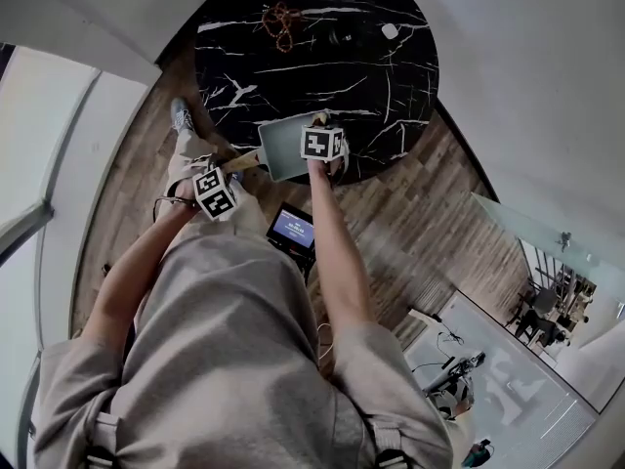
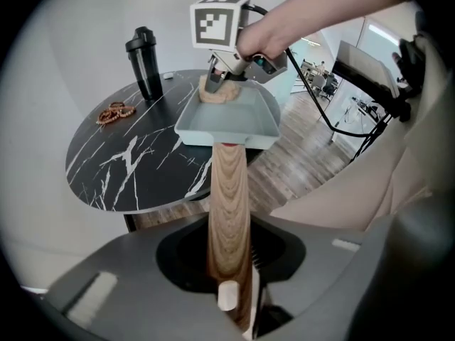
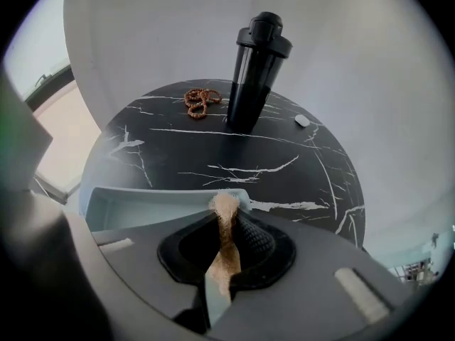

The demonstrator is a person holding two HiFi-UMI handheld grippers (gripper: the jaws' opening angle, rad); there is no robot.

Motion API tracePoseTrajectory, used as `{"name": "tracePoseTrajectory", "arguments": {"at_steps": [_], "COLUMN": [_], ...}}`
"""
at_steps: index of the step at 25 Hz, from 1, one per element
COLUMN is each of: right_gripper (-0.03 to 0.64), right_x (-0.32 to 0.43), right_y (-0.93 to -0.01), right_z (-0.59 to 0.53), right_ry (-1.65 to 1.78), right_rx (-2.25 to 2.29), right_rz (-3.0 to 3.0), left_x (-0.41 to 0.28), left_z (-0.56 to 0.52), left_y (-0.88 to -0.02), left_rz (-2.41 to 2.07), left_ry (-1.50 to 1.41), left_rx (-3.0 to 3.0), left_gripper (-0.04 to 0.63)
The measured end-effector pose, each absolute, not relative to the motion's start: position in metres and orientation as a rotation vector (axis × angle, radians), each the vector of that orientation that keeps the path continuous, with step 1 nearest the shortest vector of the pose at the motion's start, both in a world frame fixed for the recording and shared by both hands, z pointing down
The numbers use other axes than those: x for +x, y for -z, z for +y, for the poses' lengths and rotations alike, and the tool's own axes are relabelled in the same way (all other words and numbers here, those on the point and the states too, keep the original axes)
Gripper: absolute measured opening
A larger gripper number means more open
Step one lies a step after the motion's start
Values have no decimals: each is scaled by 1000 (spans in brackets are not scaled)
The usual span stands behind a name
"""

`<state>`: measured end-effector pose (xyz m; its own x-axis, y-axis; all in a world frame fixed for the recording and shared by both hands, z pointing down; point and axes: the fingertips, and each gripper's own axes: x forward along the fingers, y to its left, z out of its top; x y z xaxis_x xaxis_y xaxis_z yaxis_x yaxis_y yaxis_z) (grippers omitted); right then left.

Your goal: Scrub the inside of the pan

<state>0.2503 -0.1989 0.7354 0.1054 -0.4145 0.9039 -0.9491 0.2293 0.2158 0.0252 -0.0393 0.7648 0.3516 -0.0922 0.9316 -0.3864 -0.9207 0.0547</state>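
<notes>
Clamps the pan [image 2: 227,123] by its handle [image 2: 229,197] in the left gripper [image 2: 234,297], over the counter's [image 2: 128,162] near edge — pinches a scrub pad [image 3: 226,208] in the right gripper [image 3: 222,268] at the far wall; should stroke back handle-ward.

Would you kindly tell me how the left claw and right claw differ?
The left claw grips the pan's wooden handle; the right claw pinches a tan scrub pad. The left hangs beside the table; the right is over the pan. Both are shut on something.
</notes>
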Motion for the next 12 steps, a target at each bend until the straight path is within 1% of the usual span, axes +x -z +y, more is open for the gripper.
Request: {"name": "tracePoseTrajectory", "arguments": {"at_steps": [12], "right_gripper": [37], "right_x": [228], "right_y": [-753], "right_z": [-192], "right_ry": [-658], "right_rx": [1219], "right_rz": [-1527], "left_x": [26], "left_z": [-40], "left_y": [-765], "left_rz": [-394], "left_ry": [-1599], "left_rx": [2382], "left_gripper": [89]}}
